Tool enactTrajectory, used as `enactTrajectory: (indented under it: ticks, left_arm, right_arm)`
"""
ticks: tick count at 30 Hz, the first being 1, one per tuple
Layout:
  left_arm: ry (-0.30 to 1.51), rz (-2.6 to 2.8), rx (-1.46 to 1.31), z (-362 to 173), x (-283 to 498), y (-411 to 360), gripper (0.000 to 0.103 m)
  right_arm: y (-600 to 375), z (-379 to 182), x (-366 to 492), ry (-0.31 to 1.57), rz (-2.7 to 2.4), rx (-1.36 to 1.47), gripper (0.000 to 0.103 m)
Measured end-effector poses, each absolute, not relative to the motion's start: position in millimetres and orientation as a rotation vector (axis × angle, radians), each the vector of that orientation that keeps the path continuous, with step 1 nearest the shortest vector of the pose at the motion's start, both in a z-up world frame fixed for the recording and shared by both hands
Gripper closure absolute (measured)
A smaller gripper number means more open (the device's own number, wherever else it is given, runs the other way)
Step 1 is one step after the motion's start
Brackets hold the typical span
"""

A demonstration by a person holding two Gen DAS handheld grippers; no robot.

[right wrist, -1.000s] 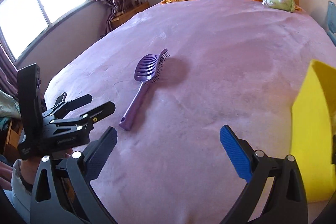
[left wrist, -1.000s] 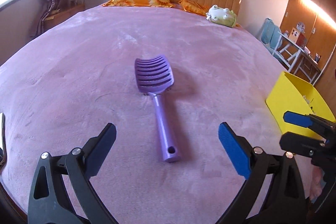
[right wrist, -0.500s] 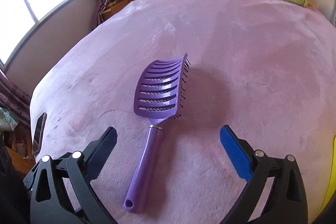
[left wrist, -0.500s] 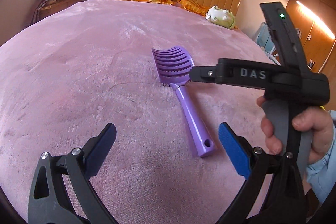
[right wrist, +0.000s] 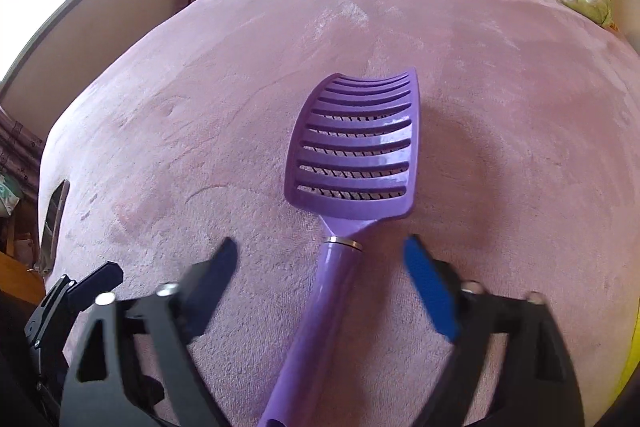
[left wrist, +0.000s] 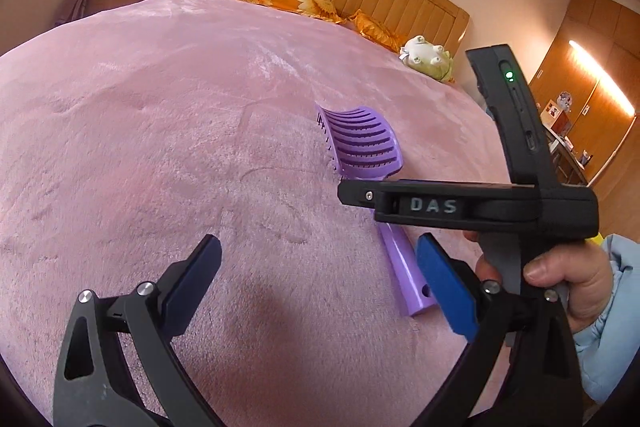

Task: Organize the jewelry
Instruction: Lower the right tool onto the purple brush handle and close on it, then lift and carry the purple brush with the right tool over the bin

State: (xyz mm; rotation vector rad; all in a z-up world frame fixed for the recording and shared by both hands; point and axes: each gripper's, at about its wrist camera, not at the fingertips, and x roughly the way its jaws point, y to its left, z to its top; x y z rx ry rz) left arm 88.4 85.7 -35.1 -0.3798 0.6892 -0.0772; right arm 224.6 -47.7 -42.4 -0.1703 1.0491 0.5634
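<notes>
Where it lies, purple vented hairbrush looks glossy.

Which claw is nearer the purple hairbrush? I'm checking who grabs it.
Right. The right claw straddles the hairbrush handle, jaws closing but not yet touching. The left claw hangs open beside the handle's end, nothing between its jaws.

The raised letters "DAS" stand on the right tool, on its black body.
</notes>
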Motion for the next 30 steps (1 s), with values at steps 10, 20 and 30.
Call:
enactTrajectory:
  ticks: [10, 20, 30]
  left_arm:
    - [0.705, -0.065, -0.403, -39.5, 86.6, 92.9, 0.008]
    - [0.724, -0.042, -0.360, -34.6, 82.6, 87.7, 0.008]
    - [0.718, -0.081, -0.321, -20.1, 83.6, 62.1, 0.008]
  right_arm:
    - [-37.7, -63.1, 225.5, 1.107, 0.503, -0.233, 0.058]
    - [-43.1, -48.6, 210.5, 1.081, 0.523, -0.261, 0.081]
    - [-114.3, -21.8, 164.9, 1.055, 0.498, -0.181, 0.081]
